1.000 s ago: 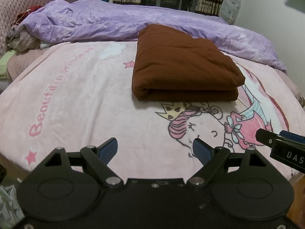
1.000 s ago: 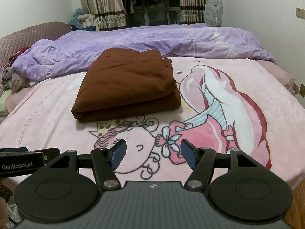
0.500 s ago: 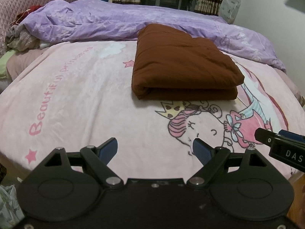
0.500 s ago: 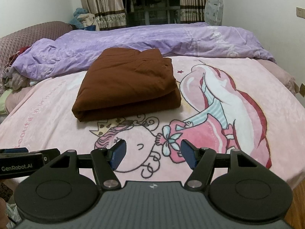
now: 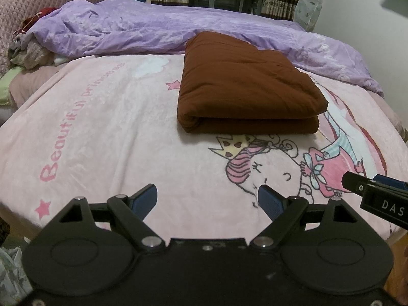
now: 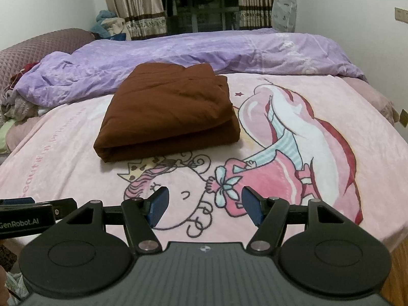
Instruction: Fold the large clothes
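**Folded brown garment on the bed, both claws apart**

While both claws hang over the near edge of the bed, the brown garment (image 5: 247, 89) lies folded into a thick rectangle on the pink blanket (image 5: 107, 132), well beyond the fingertips and touched by neither claw. Its far edge sits just beside the rumpled purple duvet (image 5: 142, 28), which runs across the back of the bed.

Pink lettering along the blanket's left side reads "Beautiful princess", with a pink star at either end. A cartoon princess with a crown and a pink dress is printed on the blanket; the garment's near fold lies just above the crown.

In the left wrist view, the left claw (image 5: 207, 200) has its blue pads spread wide with only blanket showing between them. At the right edge of that view the other tool's body shows white letters "DAS", cut off by the frame.

In the right wrist view, the right claw (image 6: 204, 207) also stands apart, holding nothing. To its left the other tool carries the label "GenRobot.AI".

Patterned curtains (image 6: 137, 2) hang behind the bed.
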Demonstrator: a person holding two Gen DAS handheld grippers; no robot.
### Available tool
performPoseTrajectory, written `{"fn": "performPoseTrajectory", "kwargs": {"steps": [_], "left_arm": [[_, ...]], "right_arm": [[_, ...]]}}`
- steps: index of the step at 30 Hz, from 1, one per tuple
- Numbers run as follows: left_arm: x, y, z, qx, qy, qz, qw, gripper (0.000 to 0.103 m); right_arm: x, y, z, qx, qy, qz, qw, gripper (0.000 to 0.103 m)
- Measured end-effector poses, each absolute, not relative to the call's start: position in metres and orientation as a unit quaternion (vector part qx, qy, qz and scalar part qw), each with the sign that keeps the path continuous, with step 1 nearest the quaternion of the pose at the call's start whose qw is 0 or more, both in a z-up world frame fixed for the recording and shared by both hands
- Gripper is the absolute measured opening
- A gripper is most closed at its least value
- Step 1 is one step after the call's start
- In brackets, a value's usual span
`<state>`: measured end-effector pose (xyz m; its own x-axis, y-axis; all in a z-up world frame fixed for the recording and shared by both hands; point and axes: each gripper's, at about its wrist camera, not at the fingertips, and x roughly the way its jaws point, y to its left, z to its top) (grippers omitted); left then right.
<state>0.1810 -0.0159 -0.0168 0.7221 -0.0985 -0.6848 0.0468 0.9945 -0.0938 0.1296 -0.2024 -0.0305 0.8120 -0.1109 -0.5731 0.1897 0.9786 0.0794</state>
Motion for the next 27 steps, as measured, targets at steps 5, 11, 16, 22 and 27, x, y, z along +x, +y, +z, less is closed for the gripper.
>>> {"fn": "performPoseTrajectory", "kwargs": {"steps": [5, 11, 16, 22, 27], "left_arm": [[0.1805, -0.0165, -0.0166, -0.035, 0.37, -0.04, 0.928, 0.088], [0.1799, -0.0176, -0.0168, -0.029, 0.37, -0.038, 0.928, 0.088], [0.1799, -0.019, -0.0167, -0.026, 0.371, -0.038, 0.928, 0.088], [0.1804, -0.0201, -0.0167, -0.023, 0.371, -0.038, 0.927, 0.088], [0.1812, -0.0189, -0.0167, -0.024, 0.373, -0.039, 0.927, 0.088]], "right_arm": [[0.1294, -0.203, -0.0308, 0.066, 0.296, -0.08, 0.95, 0.077], [0.1297, -0.2033, -0.0306, 0.067, 0.296, -0.08, 0.949, 0.077], [0.1294, -0.2035, -0.031, 0.067, 0.296, -0.08, 0.949, 0.077], [0.1299, -0.2032, -0.0305, 0.068, 0.297, -0.08, 0.949, 0.077], [0.1291, -0.2041, -0.0318, 0.068, 0.297, -0.08, 0.949, 0.077]]}}
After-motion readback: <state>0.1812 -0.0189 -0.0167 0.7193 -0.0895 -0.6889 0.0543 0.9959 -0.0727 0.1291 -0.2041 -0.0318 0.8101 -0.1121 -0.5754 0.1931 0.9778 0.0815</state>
